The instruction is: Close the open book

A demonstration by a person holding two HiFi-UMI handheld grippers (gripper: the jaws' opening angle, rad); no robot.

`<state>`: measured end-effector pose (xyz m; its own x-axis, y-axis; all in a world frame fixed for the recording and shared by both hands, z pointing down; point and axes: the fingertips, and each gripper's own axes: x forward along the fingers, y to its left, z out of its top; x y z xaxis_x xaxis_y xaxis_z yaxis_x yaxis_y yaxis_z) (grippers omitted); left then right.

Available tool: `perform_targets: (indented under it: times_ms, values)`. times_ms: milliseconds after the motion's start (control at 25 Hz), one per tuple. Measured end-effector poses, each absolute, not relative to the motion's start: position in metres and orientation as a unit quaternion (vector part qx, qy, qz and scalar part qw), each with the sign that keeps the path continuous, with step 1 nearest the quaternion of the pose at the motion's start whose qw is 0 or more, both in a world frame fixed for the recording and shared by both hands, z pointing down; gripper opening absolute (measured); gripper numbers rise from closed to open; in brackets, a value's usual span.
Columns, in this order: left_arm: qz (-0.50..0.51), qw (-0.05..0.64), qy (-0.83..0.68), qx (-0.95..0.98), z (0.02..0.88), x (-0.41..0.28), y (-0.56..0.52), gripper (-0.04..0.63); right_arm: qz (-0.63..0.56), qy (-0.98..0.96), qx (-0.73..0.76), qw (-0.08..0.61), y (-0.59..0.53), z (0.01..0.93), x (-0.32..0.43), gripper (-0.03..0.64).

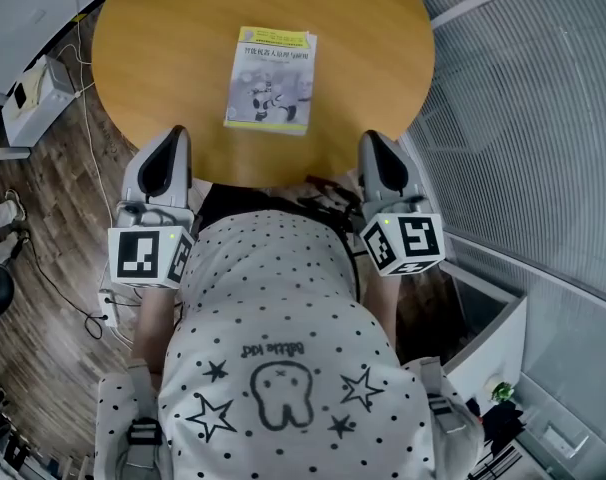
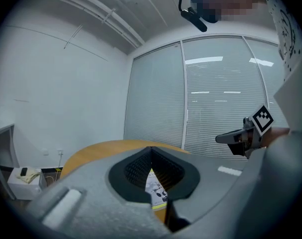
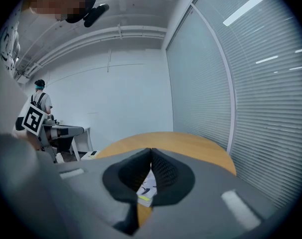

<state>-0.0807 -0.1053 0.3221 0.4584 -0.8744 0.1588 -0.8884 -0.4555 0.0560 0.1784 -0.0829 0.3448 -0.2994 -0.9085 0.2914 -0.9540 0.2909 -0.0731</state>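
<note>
Looking down over our own spotted shirt, we found the book lying flat near the middle of the round wooden desk. Its printed cover faced upward, with a yellow band along the far edge. No spread of pages showed, so we judged it to be shut already and the task done, or very nearly. Whether the cover sat fully flat on the pages we could not tell from that height.

We held the left gripper and the right gripper at the near edge of the desk, one on each side of our body. Both were well apart from the book and pointed roughly toward it. That placement looked like a resting stance to us: the way to the book was open from both sides, and nothing crowded the cover.

The left fingers were clenched tip to tip with nothing between them. Through the hollow below their tips we saw only the distant book and a strip of desk. The right fingers were clenched in the same way and just as empty.

We judged that closed fingers suited this job, since a blunt joined tip can nudge or press a cover down without pinching thin paper. If the cover had sprung up, either gripper was placed to reach in and flatten it.
</note>
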Motion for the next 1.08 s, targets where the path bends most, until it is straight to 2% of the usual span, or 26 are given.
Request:
perform_targets:
  times_ms: [320,1080]
  values:
    - [0.071,0.046,-0.52,0.85,0.332,-0.073,-0.112,0.011,0.113,-0.799,0.582,0.105,-0.084,0.348,0.182,0.003]
    - [0.075,0.059,-0.523,0.847,0.336,-0.066,-0.108,0.011,0.119,-0.8,0.579,0.103,-0.081,0.351,0.19,0.003]
